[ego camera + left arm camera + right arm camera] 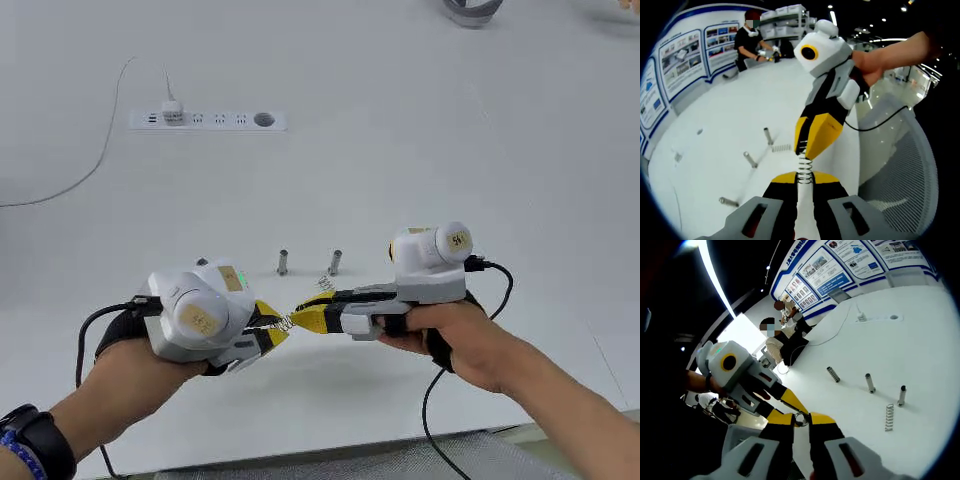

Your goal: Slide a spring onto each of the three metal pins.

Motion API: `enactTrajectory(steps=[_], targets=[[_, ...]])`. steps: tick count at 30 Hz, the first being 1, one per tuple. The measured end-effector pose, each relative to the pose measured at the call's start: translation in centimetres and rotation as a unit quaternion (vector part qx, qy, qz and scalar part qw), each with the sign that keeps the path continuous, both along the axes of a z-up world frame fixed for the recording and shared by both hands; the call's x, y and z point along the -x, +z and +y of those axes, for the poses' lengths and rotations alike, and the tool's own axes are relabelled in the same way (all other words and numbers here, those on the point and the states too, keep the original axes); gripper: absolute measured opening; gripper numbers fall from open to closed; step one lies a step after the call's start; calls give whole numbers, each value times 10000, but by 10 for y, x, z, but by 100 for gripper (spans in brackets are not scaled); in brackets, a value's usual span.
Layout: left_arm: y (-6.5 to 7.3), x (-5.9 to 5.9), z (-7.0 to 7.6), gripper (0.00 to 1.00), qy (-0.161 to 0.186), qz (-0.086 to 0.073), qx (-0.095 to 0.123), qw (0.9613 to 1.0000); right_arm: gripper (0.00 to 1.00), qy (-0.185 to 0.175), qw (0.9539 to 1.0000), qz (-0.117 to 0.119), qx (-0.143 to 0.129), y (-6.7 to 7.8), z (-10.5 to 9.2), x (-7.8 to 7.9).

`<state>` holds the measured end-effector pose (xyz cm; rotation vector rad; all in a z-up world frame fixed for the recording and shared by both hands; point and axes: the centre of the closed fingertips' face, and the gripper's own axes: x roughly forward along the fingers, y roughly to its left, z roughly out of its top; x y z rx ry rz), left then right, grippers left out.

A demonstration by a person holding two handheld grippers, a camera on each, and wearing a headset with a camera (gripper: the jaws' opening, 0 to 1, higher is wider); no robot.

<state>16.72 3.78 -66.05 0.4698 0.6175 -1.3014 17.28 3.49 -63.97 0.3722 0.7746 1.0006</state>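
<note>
1. Left tongs [268, 333] and right tongs [306, 316] meet nearly tip to tip over the counter [420, 140], each pinching one end of the same spring [286, 323].
2. That spring hangs in the air between them.
3. Two bare pins [283, 262] stand upright just behind, side by side.
4. Second spring [325, 283] lies flat on the counter, right next to one of those pins.
5. Third pin [833, 374] looks like it's got coils on it, can't swear to it.
</note>
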Motion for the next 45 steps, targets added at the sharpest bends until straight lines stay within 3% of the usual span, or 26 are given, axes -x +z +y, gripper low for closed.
enactTrajectory(steps=[7,11,14,18,23,31,39,45], targets=[[4,-1,-3,9,-34,43,142,9999,12,316,9984,-323,353,8,3,1],[8,-2,-7,9,-17,102,319,9994,12,562,9946,-565,662,13,2,0],[13,-3,-11,9,57,214,503,9985,12,856,9883,-790,984,16,0,0],[17,-2,-15,9,39,197,609,9979,12,1098,9818,-934,1236,18,0,0],[24,0,-21,9,-1,202,761,9969,13,1591,9653,-1158,1718,14,-3,6],[29,5,-25,9,-236,121,860,9959,13,1948,9563,-1232,1799,19,-6,10],[30,14,-30,9,-521,99,846,9950,13,2543,9365,-1366,1993,19,-8,21],[30,16,-30,9,-607,130,849,9945,13,2745,9296,-1413,2014,18,-8,24]])
